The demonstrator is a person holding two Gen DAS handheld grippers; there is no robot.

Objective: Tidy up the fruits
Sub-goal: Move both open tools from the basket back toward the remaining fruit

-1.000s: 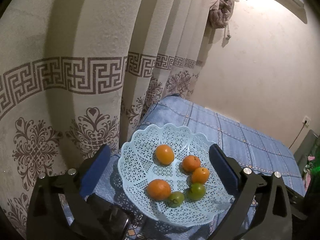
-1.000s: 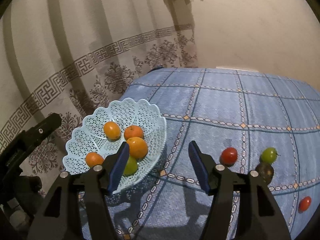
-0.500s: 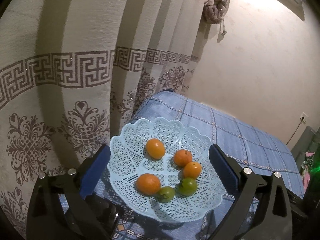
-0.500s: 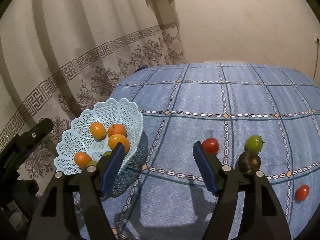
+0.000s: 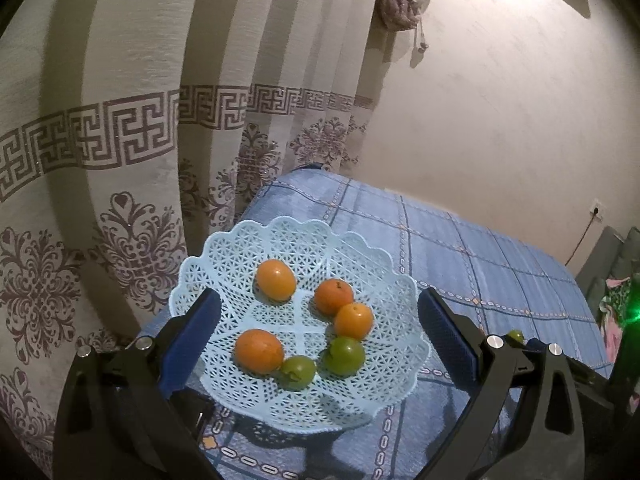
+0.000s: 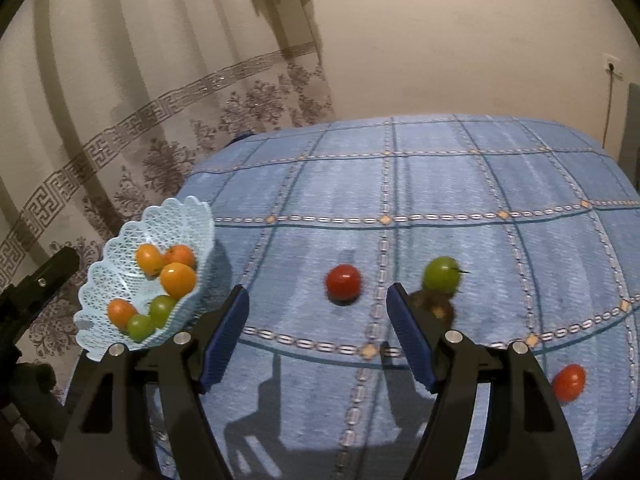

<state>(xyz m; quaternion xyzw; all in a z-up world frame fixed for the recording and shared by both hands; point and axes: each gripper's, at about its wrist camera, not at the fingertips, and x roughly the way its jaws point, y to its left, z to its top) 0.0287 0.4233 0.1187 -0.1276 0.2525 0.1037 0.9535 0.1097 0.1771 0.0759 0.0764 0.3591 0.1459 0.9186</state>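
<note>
Right tongs [image 6: 318, 334], released and empty, hover over the blue checked cloth [image 6: 460, 184] of the worktop. Just beyond lie a smooth red tomato [image 6: 343, 281], a green one [image 6: 441, 274] touching a dark fruit [image 6: 438, 307], and another red one [image 6: 569, 381] near right. Left tongs [image 5: 318, 338], also released, frame the pale-blue lattice basket [image 5: 360, 248] holding four oranges and two green fruits, beside the patterned curtain [image 5: 120, 128].

A blue checked table [image 6: 440, 200] carries a pale lattice basket [image 6: 120, 280] at its left edge, two red tomatoes [image 6: 343, 281] [image 6: 568, 381], a green fruit [image 6: 441, 273] and a dark fruit [image 6: 438, 306] touching it.
</note>
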